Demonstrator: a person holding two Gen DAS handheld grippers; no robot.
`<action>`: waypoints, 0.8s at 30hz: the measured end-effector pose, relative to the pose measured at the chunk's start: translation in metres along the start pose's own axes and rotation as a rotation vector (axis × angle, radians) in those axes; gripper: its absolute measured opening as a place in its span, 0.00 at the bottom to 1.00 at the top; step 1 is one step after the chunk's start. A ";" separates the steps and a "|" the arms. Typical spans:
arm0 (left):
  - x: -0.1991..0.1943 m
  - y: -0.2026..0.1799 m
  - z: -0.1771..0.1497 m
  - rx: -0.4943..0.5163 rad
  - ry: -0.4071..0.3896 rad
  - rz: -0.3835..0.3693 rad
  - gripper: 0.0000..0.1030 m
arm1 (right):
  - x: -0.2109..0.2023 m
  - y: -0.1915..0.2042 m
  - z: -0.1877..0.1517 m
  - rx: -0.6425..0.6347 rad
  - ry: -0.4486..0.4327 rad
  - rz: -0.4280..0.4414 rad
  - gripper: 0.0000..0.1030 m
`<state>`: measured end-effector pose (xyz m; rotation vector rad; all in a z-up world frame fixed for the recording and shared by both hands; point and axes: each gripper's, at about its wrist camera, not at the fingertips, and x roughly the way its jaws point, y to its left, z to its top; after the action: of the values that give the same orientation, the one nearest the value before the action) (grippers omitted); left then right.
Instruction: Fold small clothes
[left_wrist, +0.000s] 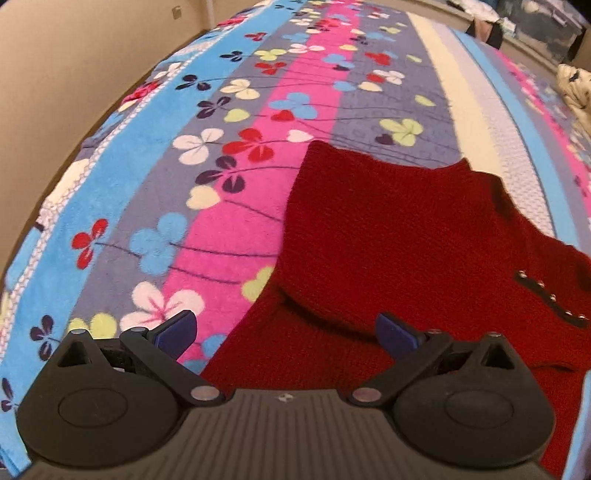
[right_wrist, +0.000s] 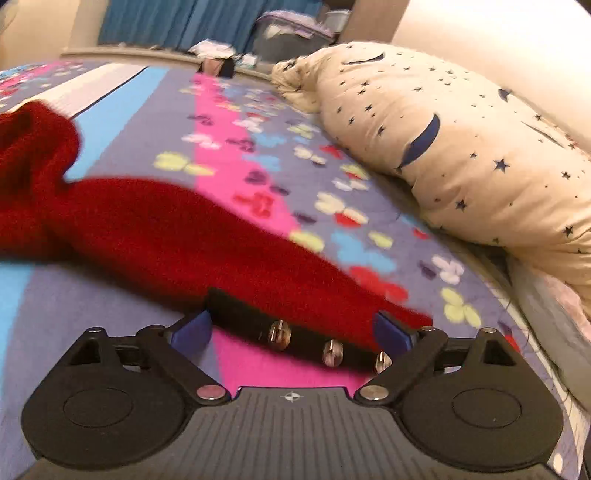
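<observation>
A red knit garment (left_wrist: 406, 240) lies on the floral striped blanket (left_wrist: 229, 147). Along its right side runs a black strip with metal studs (left_wrist: 554, 299). My left gripper (left_wrist: 287, 332) hovers open over the garment's near left edge, nothing between its blue pads. In the right wrist view the red garment (right_wrist: 166, 229) stretches away to the left, blurred. Its black studded strip (right_wrist: 251, 317) lies across the gap of my right gripper (right_wrist: 291, 332). The jaws stand wide apart and the pads do not visibly press on it.
A cream pillow with dark stars (right_wrist: 461, 147) lies along the right of the bed, its corner also in the left wrist view (left_wrist: 576, 85). The bed's left edge meets a beige wall (left_wrist: 55, 74). A storage box (right_wrist: 291, 33) and blue curtain (right_wrist: 166, 18) stand beyond the bed.
</observation>
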<state>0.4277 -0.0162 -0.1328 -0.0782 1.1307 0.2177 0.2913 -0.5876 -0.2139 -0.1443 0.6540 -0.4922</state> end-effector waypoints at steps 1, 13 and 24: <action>0.000 0.000 0.001 -0.003 0.002 0.003 1.00 | 0.005 -0.003 0.006 0.018 0.034 0.047 0.18; 0.021 -0.003 -0.005 -0.047 0.118 -0.046 1.00 | -0.073 -0.129 0.134 0.359 0.118 0.133 0.04; 0.016 -0.010 -0.009 -0.007 0.115 -0.044 1.00 | -0.075 -0.114 0.002 0.457 0.177 0.164 0.65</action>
<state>0.4284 -0.0252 -0.1517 -0.1233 1.2411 0.1801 0.1966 -0.6515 -0.1391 0.3850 0.7034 -0.4871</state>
